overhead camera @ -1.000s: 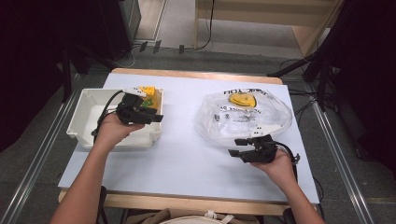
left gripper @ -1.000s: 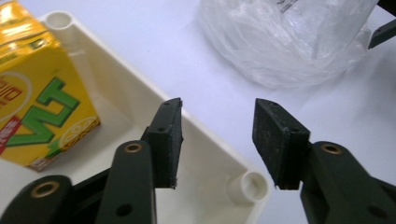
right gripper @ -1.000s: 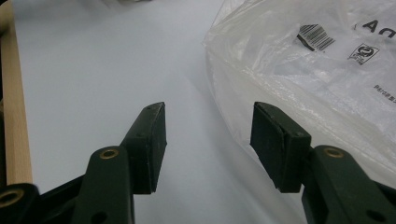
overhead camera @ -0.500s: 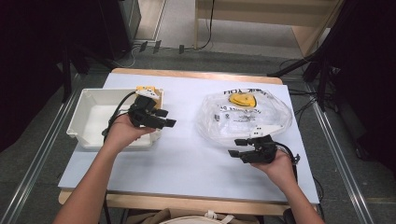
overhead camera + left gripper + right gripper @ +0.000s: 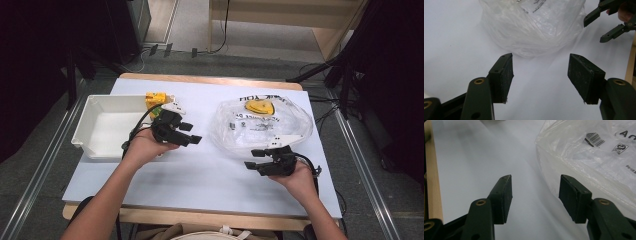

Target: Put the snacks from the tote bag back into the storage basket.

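Left hand-held gripper [image 5: 540, 80] just spread, empty, right hand-held gripper [image 5: 535, 197] spread, plastic bag [image 5: 262, 125] contents blurred

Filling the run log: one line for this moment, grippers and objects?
left gripper: jaws just opened, empty, facing plastic bag | right gripper: open, empty, beside bag | yellow item: in white bin

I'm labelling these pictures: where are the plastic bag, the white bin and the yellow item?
plastic bag [image 5: 262, 127], high view, its crinkled middle.
white bin [image 5: 84, 124], high view, its left wall.
yellow item [image 5: 154, 98], high view, its top face, at the bin's far right corner.
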`<state>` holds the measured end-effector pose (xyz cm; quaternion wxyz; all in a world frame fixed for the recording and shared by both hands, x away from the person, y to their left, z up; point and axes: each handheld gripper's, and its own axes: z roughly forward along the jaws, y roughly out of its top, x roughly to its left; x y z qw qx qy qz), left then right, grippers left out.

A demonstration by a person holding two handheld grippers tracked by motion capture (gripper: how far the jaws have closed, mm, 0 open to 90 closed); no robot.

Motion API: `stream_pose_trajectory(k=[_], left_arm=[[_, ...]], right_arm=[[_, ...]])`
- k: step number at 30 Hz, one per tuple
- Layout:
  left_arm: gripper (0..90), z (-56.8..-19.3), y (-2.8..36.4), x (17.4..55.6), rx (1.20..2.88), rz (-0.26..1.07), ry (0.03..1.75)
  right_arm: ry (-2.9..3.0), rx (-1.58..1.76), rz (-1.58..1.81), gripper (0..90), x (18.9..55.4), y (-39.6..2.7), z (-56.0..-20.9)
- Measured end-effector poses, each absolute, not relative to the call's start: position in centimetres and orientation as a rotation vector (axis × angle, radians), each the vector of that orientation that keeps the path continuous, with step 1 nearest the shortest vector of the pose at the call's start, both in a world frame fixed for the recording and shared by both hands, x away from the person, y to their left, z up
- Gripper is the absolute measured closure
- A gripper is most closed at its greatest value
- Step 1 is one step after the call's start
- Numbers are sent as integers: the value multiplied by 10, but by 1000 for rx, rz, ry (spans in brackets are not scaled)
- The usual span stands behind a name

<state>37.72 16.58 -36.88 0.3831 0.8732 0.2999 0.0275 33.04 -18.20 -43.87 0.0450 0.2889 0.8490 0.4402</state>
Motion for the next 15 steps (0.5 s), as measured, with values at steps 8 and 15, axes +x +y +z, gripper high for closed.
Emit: stream_pose_trajectory(k=[8, 15], left_arm=[[378, -377, 146, 368, 2229, 69, 754], [384, -385, 132, 359, 2244, 68, 710]], right_arm=[[2586, 875, 1346, 435, 330, -182, -439], [2586, 880, 1347, 433, 329, -183, -439]])
